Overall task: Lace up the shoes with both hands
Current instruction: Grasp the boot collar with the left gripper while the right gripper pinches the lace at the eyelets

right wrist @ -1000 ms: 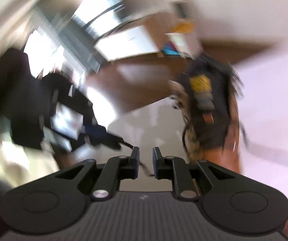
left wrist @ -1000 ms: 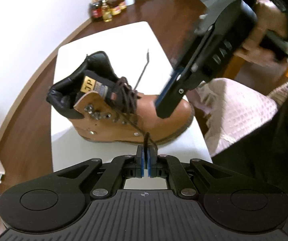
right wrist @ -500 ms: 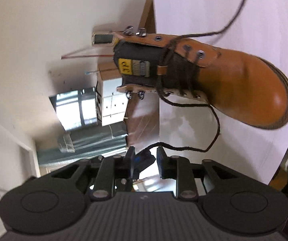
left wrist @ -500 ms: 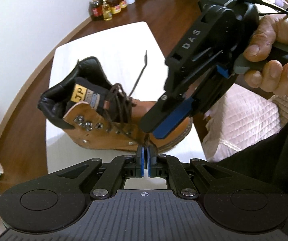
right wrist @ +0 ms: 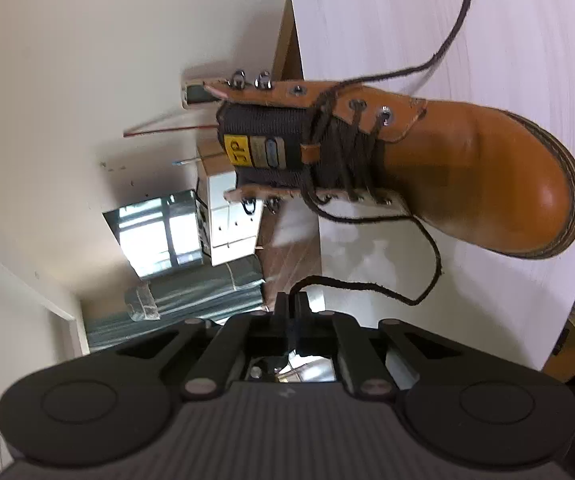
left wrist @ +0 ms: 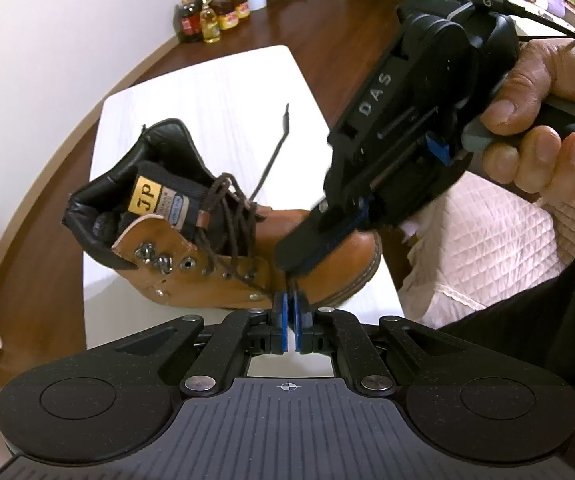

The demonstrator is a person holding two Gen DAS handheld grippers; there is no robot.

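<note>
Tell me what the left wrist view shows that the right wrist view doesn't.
Only the left view shows the right tongs from outside, the hand gripping them, and the bottles on the floor. Only the right view shows the lace looping from boot to tongs, and a mirror. Both show the boot on the white table.

The left wrist view looks forward over the left claw (left wrist: pixel 289 307), close to the near edge of the white bench (left wrist: pixel 215 92), facing the side of the tan boot (left wrist: pixel 223 264), with the right claw (left wrist: pixel 307 248) entering from 2 o'clock. The right wrist view, rolled sideways, looks along the right claw (right wrist: pixel 290 307) at the boot's (right wrist: pixel 467 176) tongue and toe from nearby. Both views share the boot, its brown lace (right wrist: pixel 371 284) and the bench (right wrist: pixel 387 20).
</note>
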